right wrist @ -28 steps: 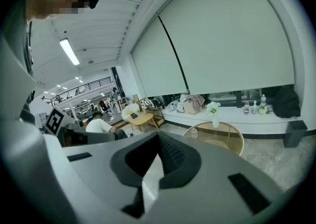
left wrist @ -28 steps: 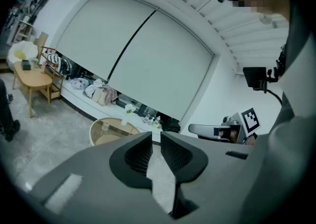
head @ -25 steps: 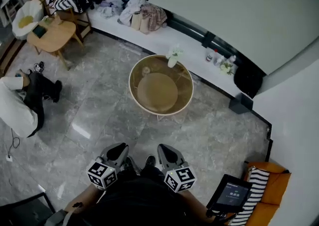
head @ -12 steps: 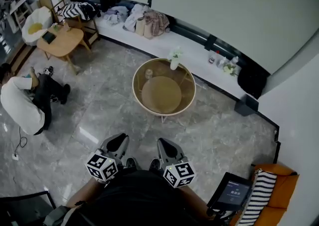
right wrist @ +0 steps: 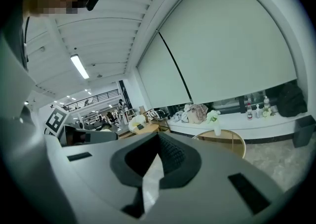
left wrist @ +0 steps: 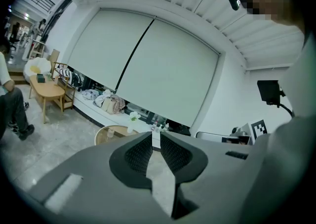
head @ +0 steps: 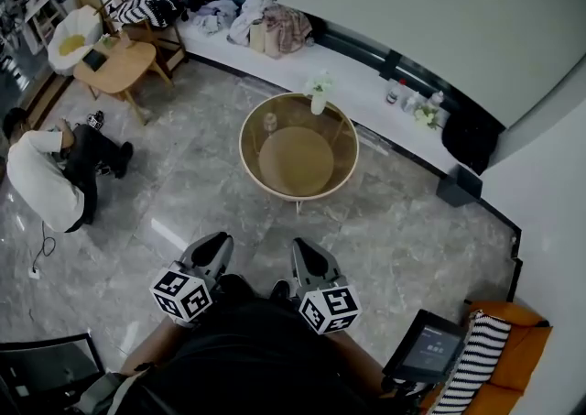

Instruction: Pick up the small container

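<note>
The small container (head: 271,122), a pale little jar, stands on the left part of a round glass table (head: 341,169), beside a white vase of flowers (head: 318,102). Both grippers are held low in front of the person's body, well short of the table. My left gripper (head: 212,246) is shut with nothing between its jaws; its own view shows the jar (left wrist: 110,133) far off, past its fingertips (left wrist: 147,136). My right gripper (head: 303,251) is also shut and empty, and the table's rim (right wrist: 239,140) and the vase (right wrist: 216,125) lie to the right in its view.
A person (head: 46,180) crouches on the marble floor at the left, near a wooden table (head: 114,65). A white ledge (head: 357,83) along the window carries clothes, bags and bottles. A tablet on a stand (head: 426,354) and an orange seat (head: 513,349) are at the lower right.
Both grippers have moved forward and a little up towards the round table, still shut. The crouching person at the left has come further into the head view.
</note>
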### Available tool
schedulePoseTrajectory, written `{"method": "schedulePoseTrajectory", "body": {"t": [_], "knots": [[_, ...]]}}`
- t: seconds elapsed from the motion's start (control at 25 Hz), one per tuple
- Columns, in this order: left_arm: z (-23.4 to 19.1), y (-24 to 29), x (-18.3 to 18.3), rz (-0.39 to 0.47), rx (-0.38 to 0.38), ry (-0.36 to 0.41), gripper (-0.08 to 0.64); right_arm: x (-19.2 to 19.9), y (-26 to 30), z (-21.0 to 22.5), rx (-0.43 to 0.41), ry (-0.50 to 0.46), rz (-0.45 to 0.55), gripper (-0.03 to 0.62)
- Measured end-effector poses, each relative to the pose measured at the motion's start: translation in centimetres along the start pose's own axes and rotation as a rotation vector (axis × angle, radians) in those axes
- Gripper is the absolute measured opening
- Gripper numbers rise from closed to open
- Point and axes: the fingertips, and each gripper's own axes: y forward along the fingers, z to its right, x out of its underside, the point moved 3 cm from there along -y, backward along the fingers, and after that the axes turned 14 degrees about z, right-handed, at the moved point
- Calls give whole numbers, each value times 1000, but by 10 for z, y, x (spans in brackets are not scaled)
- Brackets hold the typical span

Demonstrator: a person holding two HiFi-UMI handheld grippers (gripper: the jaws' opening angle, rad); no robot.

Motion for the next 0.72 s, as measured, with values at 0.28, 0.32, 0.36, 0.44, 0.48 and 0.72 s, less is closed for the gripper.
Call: {"method": "schedulePoseTrajectory", "body": {"t": [0.28, 0.32, 0.36, 0.44, 0.48, 0.72], "knots": [[-15, 0, 6, -15, -73, -20, 51, 13, 7, 8, -21, 42, -42, -2], [-18, 3, 8, -22, -72, -24, 51, 15, 11, 9, -24, 43, -49, -2], [-21, 7, 10, -30, -69, -28, 51, 17, 16, 10, -24, 43, -56, -2], [-27, 16, 13, -41, -59, -37, 51, 20, 25, 14, -17, 42, -67, -2], [-32, 21, 12, -43, -53, -41, 51, 21, 30, 16, -10, 40, -71, -2], [-75, 62, -2, -59, -20, -78, 51, 22, 81, 28, 40, 30, -94, -2]]}}
